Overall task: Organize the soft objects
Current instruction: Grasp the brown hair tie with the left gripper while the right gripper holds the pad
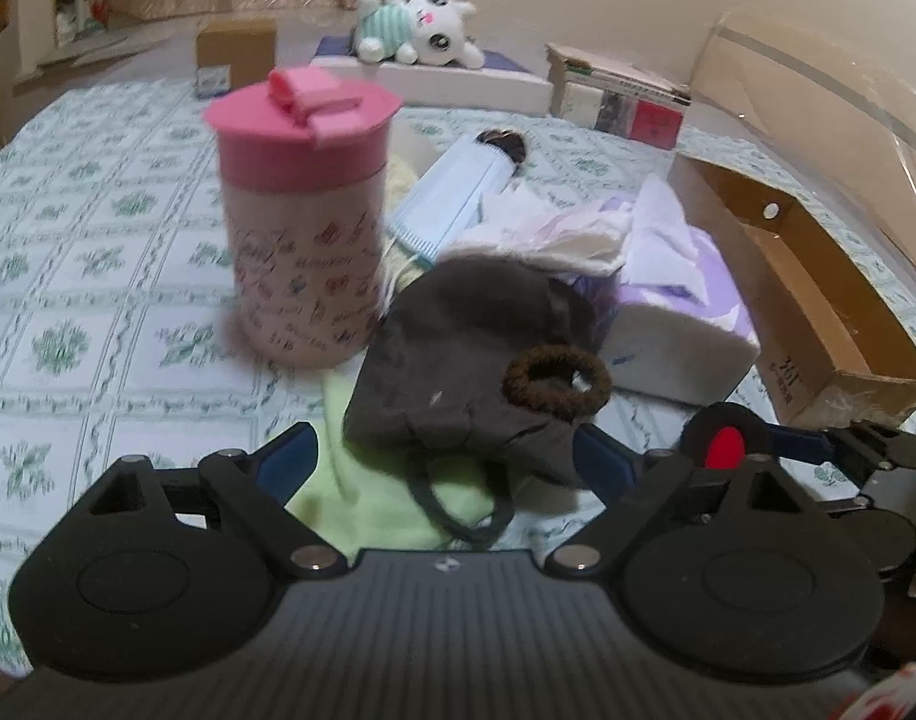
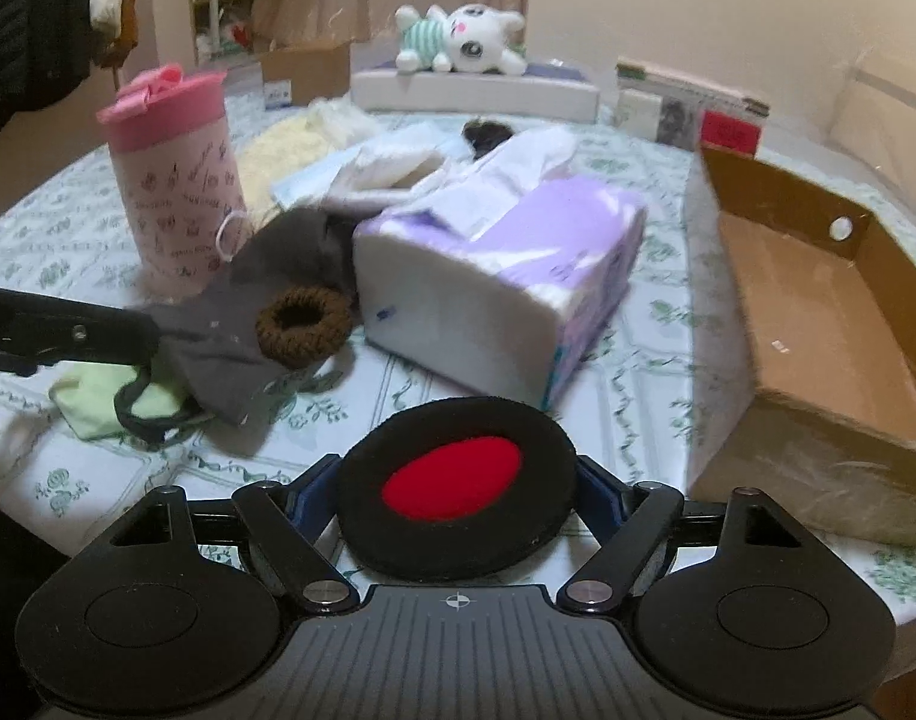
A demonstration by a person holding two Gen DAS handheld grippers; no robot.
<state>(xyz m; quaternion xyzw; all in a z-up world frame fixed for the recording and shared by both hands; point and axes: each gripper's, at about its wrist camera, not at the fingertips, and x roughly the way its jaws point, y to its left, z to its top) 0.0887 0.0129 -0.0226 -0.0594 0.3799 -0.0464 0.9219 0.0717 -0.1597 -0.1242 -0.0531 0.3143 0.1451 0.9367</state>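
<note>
R gripper (image 2: 458,495), bottom centre of its view: blue pads pinch a round, fuzzy black pad w/ red oval centre (image 2: 455,495), jaws clamped on it. L gripper (image 1: 446,462), bottom of its view: jaws apart, nothing gripped, dark grey cloth mask (image 1: 464,372) between and just ahead. Brown knitted ring scrunchie (image 1: 557,384) lies on mask. Mid-frame: soft purple-white tissue pack (image 2: 500,294); right, open brown cardboard box (image 2: 818,312). Left: pink-lidded cylinder cup (image 1: 305,216). Far top: white plush toy (image 2: 464,39).
</note>
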